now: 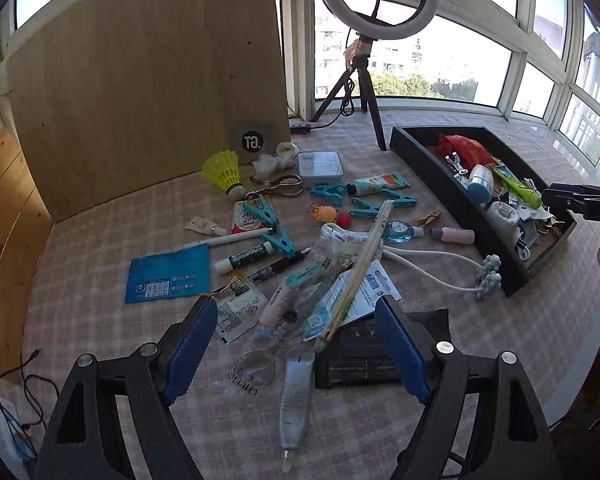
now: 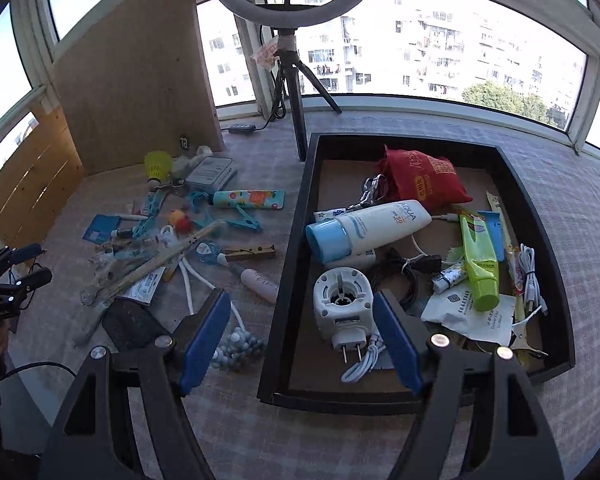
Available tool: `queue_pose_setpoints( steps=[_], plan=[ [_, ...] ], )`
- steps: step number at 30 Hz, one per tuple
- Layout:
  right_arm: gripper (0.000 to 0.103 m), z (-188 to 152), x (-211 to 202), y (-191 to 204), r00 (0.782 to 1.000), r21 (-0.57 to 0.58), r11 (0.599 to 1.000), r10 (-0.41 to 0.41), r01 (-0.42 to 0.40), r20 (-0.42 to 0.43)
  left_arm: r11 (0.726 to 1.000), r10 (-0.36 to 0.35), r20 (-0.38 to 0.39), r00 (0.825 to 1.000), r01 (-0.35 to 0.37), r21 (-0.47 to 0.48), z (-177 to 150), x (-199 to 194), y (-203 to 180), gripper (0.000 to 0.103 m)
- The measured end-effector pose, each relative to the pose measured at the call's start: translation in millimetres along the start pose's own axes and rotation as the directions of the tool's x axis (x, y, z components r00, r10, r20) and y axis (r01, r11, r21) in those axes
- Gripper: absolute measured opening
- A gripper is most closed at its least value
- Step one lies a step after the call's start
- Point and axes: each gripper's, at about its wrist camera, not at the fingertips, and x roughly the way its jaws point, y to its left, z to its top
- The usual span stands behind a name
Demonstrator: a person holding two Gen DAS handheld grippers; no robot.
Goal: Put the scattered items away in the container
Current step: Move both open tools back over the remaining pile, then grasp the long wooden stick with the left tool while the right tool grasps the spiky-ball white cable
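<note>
Tray point(image 2: 288, 264), centre frame: tube point(image 2: 372, 226) marked "AQUA". Left gripper point(image 1: 296, 344) and right gripper point(image 2: 306, 340) gape wide, empty.

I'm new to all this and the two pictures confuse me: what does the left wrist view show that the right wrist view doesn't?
Only the left wrist view shows the grey tube lying between the open left gripper fingers. Only the right wrist view shows the tray's contents clearly: white plug adapter, AQUA bottle, green tube, beneath the open right gripper. Both show the black tray, the yellow shuttlecock and the ring light.
</note>
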Motion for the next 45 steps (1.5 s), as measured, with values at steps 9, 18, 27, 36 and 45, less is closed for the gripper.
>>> queue_pose_setpoints(
  steps=[9, 18, 27, 36, 45],
  plan=[
    [0.073, -9, 38, 54, 0.993, -0.12, 0.99, 0.069, -0.079, -0.092, 0.999, -0.005, -0.071, 0.997, 0.008, 0.045, -39, 19, -12, 0.074],
    [0.072, 2, 90, 85, 0.98, -0.223, 0.969, 0.068, -0.11, -0.187, 0.975, -0.098, -0.069, 0.993, 0.11, 0.194, 3, 61, -54, 0.07],
    [0.047, 8, 144, 94, 0.951, -0.288, 0.95, 0.025, -0.118, -0.307, 0.954, -0.15, -0.158, 0.976, 0.185, 0.235, 25, 115, -73, 0.061],
    [0.047, 4, 163, 95, 0.94, -0.342, 0.934, -0.023, -0.102, -0.341, 0.941, -0.193, -0.213, 0.958, 0.242, 0.236, 31, 140, -75, 0.054],
    [0.019, 2, 159, 100, 0.951, -0.289, 0.953, 0.001, -0.095, -0.309, 0.927, -0.235, -0.211, 0.949, 0.284, 0.246, 25, 140, -85, 0.005]
  ],
)
